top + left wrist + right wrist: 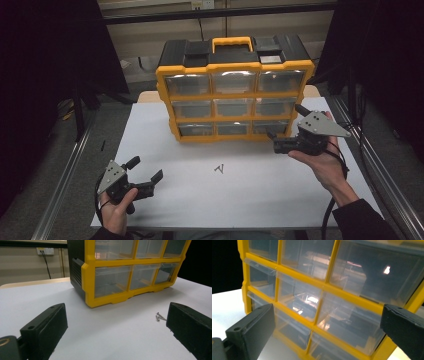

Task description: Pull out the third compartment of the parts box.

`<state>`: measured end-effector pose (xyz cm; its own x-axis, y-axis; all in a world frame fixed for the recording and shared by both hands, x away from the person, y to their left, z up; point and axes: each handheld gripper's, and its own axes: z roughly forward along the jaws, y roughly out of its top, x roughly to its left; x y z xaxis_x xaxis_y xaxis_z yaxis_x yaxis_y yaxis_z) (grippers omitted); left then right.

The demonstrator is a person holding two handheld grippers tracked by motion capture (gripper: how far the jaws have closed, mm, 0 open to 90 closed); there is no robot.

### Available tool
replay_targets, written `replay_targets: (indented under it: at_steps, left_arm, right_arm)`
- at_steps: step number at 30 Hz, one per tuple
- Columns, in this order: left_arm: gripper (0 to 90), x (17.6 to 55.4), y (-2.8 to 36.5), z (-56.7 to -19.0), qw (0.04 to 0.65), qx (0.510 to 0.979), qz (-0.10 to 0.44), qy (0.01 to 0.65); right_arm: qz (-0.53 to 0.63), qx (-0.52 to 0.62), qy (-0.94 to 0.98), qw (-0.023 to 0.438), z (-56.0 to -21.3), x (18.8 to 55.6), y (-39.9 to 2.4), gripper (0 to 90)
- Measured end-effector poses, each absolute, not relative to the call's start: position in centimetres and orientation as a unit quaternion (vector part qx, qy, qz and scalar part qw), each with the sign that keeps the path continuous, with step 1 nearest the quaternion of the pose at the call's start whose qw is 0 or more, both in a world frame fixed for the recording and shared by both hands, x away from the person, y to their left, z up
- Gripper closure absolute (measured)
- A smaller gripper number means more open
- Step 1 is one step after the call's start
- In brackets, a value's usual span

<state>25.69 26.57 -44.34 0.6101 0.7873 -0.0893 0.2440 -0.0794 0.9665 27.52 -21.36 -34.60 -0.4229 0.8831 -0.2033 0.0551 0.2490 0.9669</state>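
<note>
A yellow and black drawer cabinet [232, 90] with clear drawers stands at the back middle of the white table top [165, 150]. Two small screws [219, 169] lie on the table in front of it. My left gripper [146, 172] is open near the front left, low over the table, pointing toward the cabinet [120, 277] and the screws [158, 317]. My right gripper [285, 127] is open, held close in front of the cabinet's lower right drawers [342, 322]. Nothing sits between either pair of jaws.
All the cabinet's clear drawers look pushed in. A yellow carry handle [231, 43] tops the cabinet. Metal rails [65, 175] run along both sides of the table. A wall socket and cable [45, 252] show behind the table.
</note>
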Motion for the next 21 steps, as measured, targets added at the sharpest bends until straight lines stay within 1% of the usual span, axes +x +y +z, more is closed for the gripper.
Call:
replay_targets:
  at_steps: [18,21]
  left_arm:
    - [3.3,25.7,26.6,-44.3,0.568,0.694,0.240,0.371]
    - [3.3,25.7,26.6,-44.4,0.568,0.694,0.239,0.373]
  right_arm:
    - [0.476,0.308,0.670,0.480,-32.3,29.9,-19.3,0.1]
    - [0.453,0.294,0.671,0.509,-32.1,30.2,-19.0,0.4]
